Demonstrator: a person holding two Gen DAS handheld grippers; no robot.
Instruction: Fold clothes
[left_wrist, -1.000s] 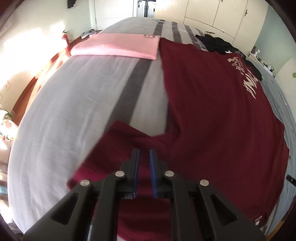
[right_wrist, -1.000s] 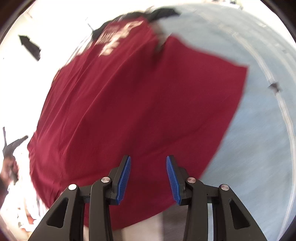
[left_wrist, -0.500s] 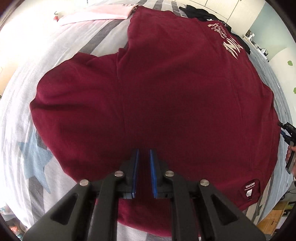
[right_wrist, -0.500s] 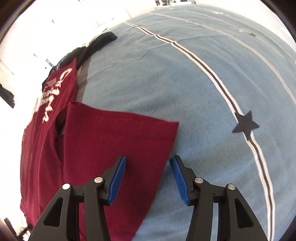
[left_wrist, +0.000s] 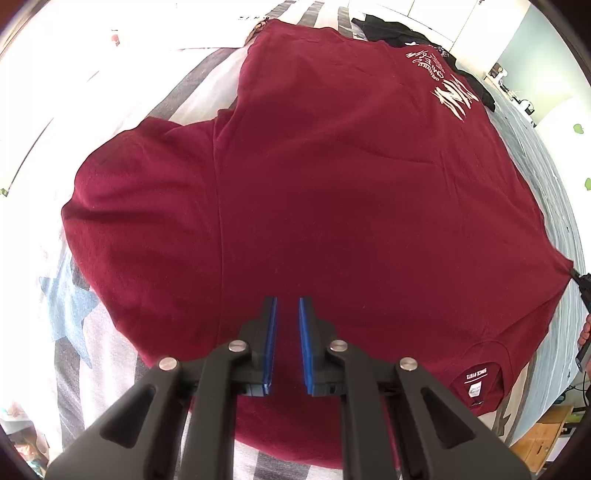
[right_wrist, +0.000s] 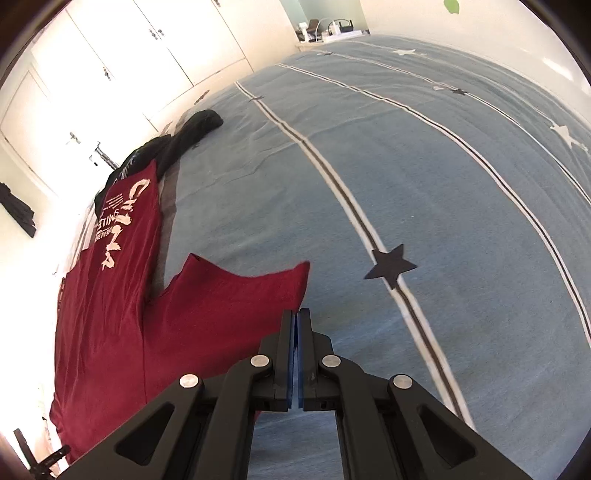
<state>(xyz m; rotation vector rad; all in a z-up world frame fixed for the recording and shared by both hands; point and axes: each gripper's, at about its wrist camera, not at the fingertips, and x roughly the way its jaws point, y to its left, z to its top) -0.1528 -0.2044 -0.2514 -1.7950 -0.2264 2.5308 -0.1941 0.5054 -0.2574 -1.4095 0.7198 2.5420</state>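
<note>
1. On the bed (left_wrist: 92, 110), in the left wrist view, a dark red T-shirt (left_wrist: 332, 184) lies spread flat and fills most of the picture. Its white print (left_wrist: 448, 86) is at the far right end, and a small label patch (left_wrist: 476, 380) is at the near right hem.
2. The left gripper (left_wrist: 287, 347) is over the near hem of the T-shirt. Its blue pads (left_wrist: 271, 347) stand a little apart with a narrow gap, and I cannot tell if cloth is between them.
3. A black garment (left_wrist: 399, 29) lies beyond the far end of the T-shirt. At the right edge, the far corner of the sleeve is pulled to a point where a dark tool (left_wrist: 581, 282) meets it.
4. In the right wrist view, the right gripper (right_wrist: 296, 354) has its blue pads pressed together, clamped on the corner of the red sleeve (right_wrist: 240, 295).
5. The sleeve reaches out from the T-shirt (right_wrist: 110, 295) over the blue bed cover (right_wrist: 406, 147). The cover has white and dark stripes, and a dark star (right_wrist: 389, 264) is just to the right of the gripper.
6. The black garment (right_wrist: 177, 144) touches the far end of the T-shirt near the white wardrobe doors (right_wrist: 129, 55).
</note>
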